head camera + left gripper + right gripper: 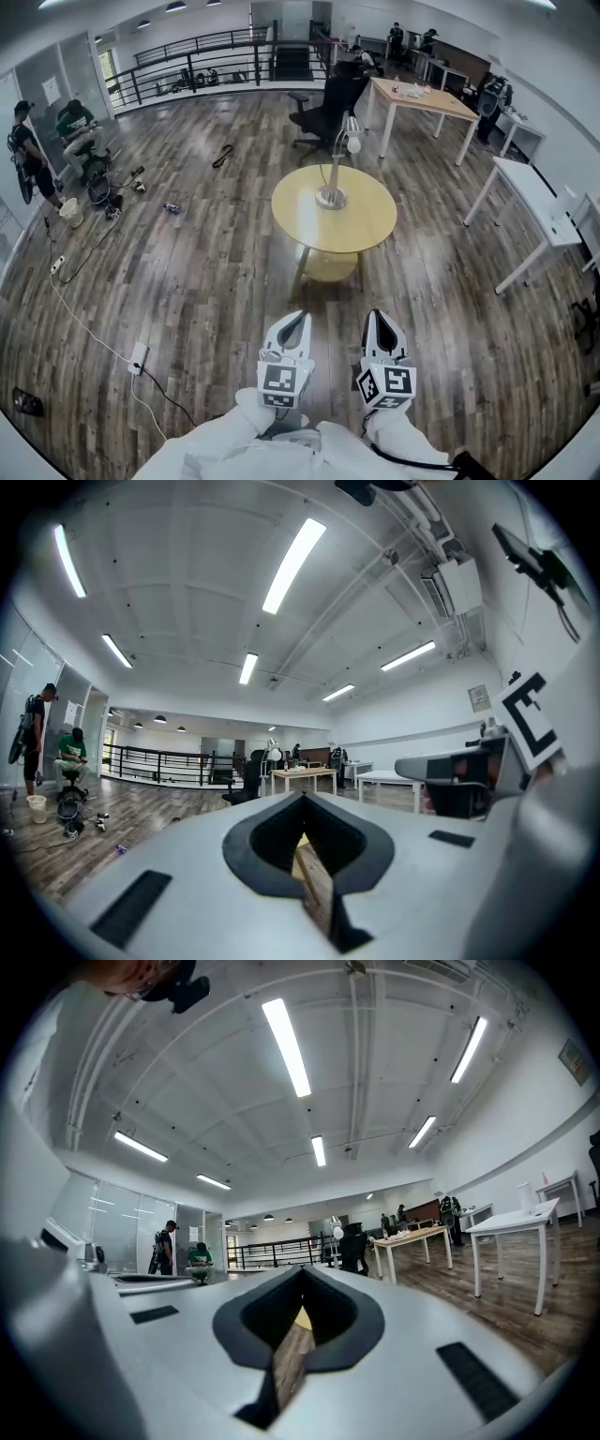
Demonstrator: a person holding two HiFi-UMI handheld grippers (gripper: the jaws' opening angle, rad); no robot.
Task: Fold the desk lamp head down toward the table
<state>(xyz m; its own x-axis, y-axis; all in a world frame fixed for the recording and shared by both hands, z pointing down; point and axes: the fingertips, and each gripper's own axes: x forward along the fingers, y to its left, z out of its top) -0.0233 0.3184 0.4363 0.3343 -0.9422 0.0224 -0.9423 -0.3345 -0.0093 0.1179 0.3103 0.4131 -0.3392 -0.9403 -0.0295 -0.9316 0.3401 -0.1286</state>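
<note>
A white desk lamp [335,169] stands upright on a round yellow table [356,230] in the middle of the head view, its head [352,129] raised at the far side. My left gripper [298,315] and right gripper [375,314] are side by side well short of the table, both pointing at it, both shut with nothing held. In the left gripper view the gripper [302,796] has its tips together, and the lamp [274,752] shows small in the distance. The right gripper [302,1269] likewise has its tips together, with the lamp [337,1233] far off.
A black office chair [323,112] stands just behind the round table, with a wooden-topped desk [422,98] beyond it. White desks [534,202] line the right. A power strip [138,356] and cables lie on the wooden floor at left, near two people [28,155].
</note>
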